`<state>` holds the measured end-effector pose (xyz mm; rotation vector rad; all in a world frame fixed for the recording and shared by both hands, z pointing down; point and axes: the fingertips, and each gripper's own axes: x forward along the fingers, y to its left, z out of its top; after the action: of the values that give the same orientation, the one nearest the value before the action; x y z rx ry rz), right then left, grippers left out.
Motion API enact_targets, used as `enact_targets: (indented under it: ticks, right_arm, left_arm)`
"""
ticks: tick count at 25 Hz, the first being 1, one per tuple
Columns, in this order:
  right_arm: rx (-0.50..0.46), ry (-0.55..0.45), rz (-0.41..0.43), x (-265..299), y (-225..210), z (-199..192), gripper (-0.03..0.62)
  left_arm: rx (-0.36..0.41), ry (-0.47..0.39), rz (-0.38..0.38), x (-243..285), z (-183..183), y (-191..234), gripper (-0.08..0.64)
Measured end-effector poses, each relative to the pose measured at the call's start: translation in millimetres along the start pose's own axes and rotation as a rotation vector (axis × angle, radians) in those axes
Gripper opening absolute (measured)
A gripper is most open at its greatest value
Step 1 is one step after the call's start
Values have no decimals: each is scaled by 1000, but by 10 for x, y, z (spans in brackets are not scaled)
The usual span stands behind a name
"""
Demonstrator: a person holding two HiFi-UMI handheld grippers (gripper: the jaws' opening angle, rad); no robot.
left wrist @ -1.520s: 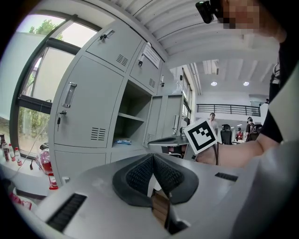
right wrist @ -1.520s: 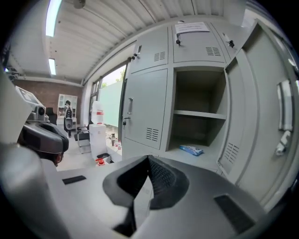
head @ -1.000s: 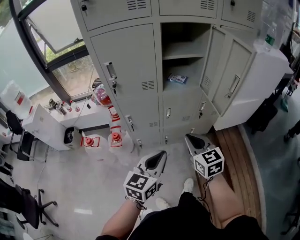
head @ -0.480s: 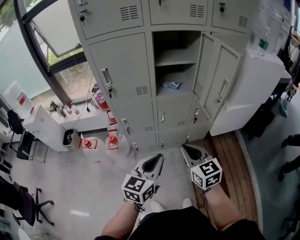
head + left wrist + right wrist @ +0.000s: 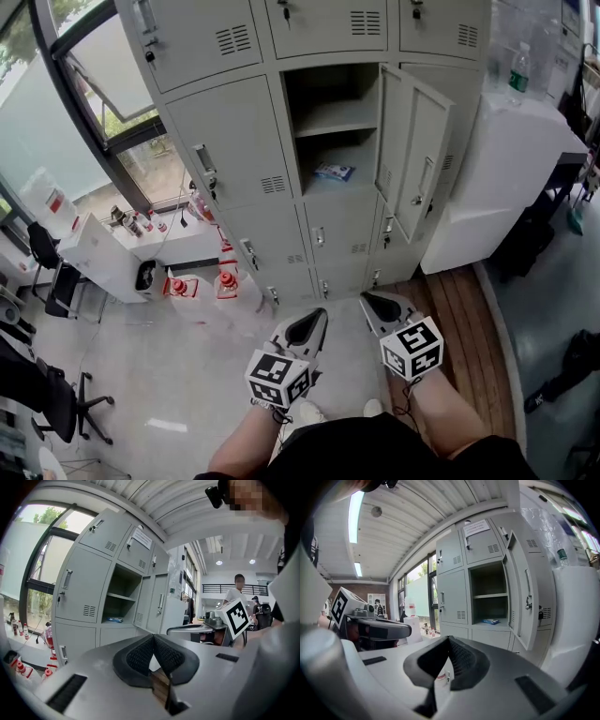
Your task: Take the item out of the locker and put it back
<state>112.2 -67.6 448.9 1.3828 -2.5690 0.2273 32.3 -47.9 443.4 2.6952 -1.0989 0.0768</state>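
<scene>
Your left gripper point(image 5: 313, 322) and right gripper point(image 5: 372, 303) both have jaws clenched empty, the packet point(image 5: 335, 172) lying well ahead in the open locker point(image 5: 333, 118).

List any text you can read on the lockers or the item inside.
Nothing is legible.
Paper notice on an upper locker door: print too small.
Blue packet in the open locker: print blurred.
Bottle label on the white cabinet: too small.
</scene>
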Motion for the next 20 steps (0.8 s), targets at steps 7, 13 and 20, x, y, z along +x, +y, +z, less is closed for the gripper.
enact_targets:
  ticks: [7,13,20]
  right_arm:
    - [-11,-22,43,-112,-90,48,52]
    - [-23,-12,72,-143,-135,28,52]
    - [-25,1,82,-144,-197,-4,52]
  left_arm:
    - [5,-8,30,79,41,-170,15]
    - [-6,-18,52,138,31,-235,15]
    - [-17,-31,63,185,18,-261,15]
